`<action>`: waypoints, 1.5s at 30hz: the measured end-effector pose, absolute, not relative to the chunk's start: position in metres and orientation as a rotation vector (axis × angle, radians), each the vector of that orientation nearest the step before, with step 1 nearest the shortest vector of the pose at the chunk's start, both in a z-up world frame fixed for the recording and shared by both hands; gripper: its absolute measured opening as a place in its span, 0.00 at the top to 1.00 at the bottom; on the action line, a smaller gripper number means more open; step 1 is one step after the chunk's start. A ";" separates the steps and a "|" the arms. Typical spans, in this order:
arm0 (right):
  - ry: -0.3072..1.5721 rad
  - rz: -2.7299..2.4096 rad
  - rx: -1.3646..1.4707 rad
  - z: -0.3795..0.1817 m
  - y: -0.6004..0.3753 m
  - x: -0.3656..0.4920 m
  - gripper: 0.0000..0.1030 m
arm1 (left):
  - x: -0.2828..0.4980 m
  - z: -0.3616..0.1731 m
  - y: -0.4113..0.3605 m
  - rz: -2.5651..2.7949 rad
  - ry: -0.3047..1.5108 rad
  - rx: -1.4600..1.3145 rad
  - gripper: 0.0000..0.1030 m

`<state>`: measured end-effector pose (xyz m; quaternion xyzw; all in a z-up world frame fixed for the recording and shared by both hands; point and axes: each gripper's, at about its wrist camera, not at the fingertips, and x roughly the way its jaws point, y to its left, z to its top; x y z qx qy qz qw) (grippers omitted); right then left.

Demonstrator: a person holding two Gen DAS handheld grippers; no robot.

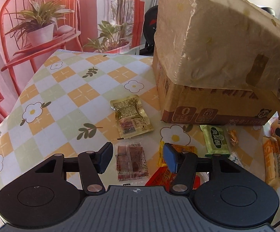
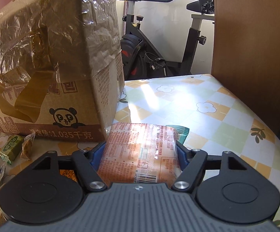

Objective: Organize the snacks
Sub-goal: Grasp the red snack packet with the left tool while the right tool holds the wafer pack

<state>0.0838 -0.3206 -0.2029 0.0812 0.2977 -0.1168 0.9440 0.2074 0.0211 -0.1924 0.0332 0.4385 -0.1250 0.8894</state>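
Observation:
My left gripper is open above the checked tablecloth, with a clear packet of dark red snack lying between its fingers. A gold packet lies just beyond it. A green packet, yellow and red packets and an orange wrapped snack lie to the right. My right gripper is shut on an orange wrapped snack pack, held just above the table beside the cardboard box. A teal packet peeks out behind it.
The tall cardboard box, wrapped in crinkled film, stands at the table's middle. Small packets lie by its front corner. An exercise bike stands past the table's far edge. A wooden panel rises on the right.

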 end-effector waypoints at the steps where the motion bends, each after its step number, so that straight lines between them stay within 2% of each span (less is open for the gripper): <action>1: 0.604 -0.237 0.167 -0.203 -0.321 0.083 0.30 | 0.206 -0.195 0.021 -0.269 0.914 0.062 0.46; 13: 0.578 -0.228 0.185 -0.206 -0.323 0.079 0.30 | 0.178 -0.222 0.004 -0.278 0.972 0.103 0.47; 20: 0.579 -0.226 0.185 -0.206 -0.323 0.080 0.30 | 0.163 -0.224 0.020 -0.183 1.015 -0.135 0.45; 25: 0.579 -0.225 0.188 -0.206 -0.323 0.080 0.30 | 0.158 -0.234 0.005 -0.135 0.999 -0.115 0.44; 32: 0.579 -0.222 0.192 -0.206 -0.324 0.081 0.30 | 0.152 -0.242 -0.016 -0.076 0.936 -0.060 0.33; 42: 0.578 -0.219 0.198 -0.207 -0.324 0.082 0.30 | 0.138 -0.246 -0.025 -0.063 0.902 0.020 0.34; 44: 0.577 -0.218 0.200 -0.207 -0.325 0.082 0.30 | 0.136 -0.247 -0.027 -0.063 0.890 0.038 0.36; 45: 0.577 -0.218 0.200 -0.208 -0.325 0.082 0.30 | 0.134 -0.246 -0.027 -0.067 0.883 0.037 0.42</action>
